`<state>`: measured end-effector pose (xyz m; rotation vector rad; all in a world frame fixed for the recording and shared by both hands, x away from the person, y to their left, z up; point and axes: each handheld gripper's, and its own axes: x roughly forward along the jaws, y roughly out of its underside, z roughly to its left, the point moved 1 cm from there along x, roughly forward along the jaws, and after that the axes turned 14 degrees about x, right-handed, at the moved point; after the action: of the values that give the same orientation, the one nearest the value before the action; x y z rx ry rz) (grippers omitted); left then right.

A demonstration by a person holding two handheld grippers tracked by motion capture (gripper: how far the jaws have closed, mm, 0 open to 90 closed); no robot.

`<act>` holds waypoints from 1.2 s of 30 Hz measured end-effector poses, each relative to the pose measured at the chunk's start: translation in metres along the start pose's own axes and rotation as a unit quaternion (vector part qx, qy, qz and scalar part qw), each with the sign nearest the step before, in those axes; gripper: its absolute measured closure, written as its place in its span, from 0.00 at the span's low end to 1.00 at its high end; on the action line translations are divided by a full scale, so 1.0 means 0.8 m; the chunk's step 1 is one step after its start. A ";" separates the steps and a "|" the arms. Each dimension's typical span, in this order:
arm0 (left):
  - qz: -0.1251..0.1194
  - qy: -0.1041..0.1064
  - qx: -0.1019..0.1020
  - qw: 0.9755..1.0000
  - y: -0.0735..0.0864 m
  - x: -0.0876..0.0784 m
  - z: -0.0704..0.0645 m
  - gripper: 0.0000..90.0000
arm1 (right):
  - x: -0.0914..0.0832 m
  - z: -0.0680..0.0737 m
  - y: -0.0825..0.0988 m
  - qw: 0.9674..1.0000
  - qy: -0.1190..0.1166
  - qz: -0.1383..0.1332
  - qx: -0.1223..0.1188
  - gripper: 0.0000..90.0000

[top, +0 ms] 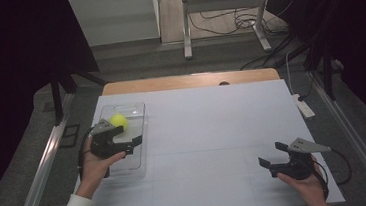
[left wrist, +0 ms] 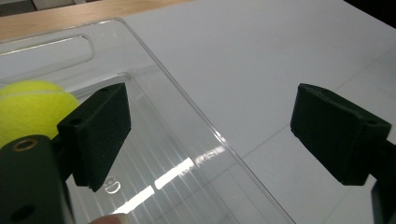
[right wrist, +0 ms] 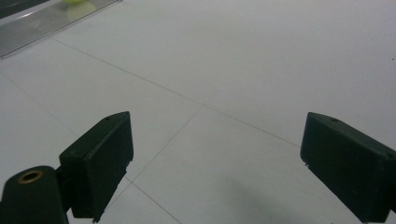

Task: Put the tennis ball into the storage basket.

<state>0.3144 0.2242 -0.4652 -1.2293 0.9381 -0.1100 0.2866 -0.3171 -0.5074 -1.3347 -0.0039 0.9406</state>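
- Hovering over the clear tray (top: 138, 157) at the bench's (top: 213, 130) nine o'clock side, the left tool (top: 130, 137) is seen released, with nothing between its jaws; the tray's near wall runs between them.
- A yellow tennis ball (top: 119, 120) is found inside the tray, at its twelve o'clock end, just beside the left jaw.
- At five o'clock, the right tool (top: 271, 155) is held released above bare bench.
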 end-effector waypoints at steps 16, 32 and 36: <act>-0.023 0.024 -0.003 0.999 0.029 -0.017 -0.029 0.15 | -0.001 0.000 0.000 1.000 -0.001 0.000 0.000 0.11; -0.023 0.035 0.005 0.999 0.057 -0.026 -0.049 0.15 | 0.001 0.001 0.001 1.000 -0.001 0.002 -0.002 0.11; -0.022 0.035 0.006 0.999 0.059 -0.024 -0.050 0.15 | 0.001 0.001 0.000 1.000 -0.001 0.001 -0.004 0.11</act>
<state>0.2568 0.2228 -0.4950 -1.2415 0.9709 -0.1946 0.2865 -0.3164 -0.5076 -1.3405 -0.0076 0.9440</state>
